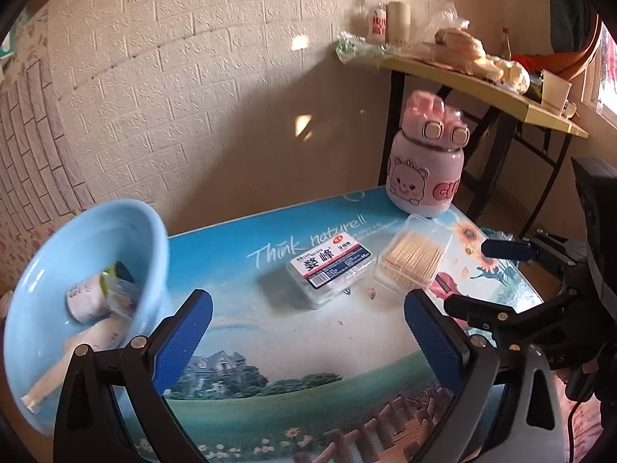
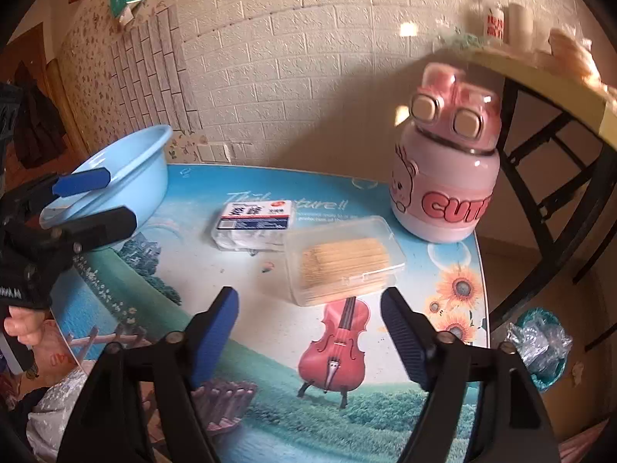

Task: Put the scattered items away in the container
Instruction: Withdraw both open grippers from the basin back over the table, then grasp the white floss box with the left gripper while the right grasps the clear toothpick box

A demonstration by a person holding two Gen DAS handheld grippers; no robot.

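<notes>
A light blue basin (image 1: 88, 270) stands at the table's left edge and holds several small packets and a long paper-wrapped stick. On the picture-printed table (image 1: 289, 347) lie a clear labelled box (image 1: 331, 270) and a clear box of toothpicks (image 1: 414, 256). My left gripper (image 1: 308, 332) hangs open over the table just in front of the labelled box, with nothing between its fingers. My right gripper (image 2: 308, 332) is open too, its tips just short of the toothpick box (image 2: 343, 258). The labelled box (image 2: 254, 223) lies beyond, left of it. The basin (image 2: 123, 177) sits far left, behind my left gripper (image 2: 100, 202).
A pink and white cartoon bottle (image 1: 428, 162) stands at the table's far right corner. Behind it is a folding side table (image 1: 482, 81) crowded with food bags and bottles. A bin with a plastic bag (image 2: 540, 343) sits on the floor by the right edge. A hand (image 2: 23, 324) grips the left tool.
</notes>
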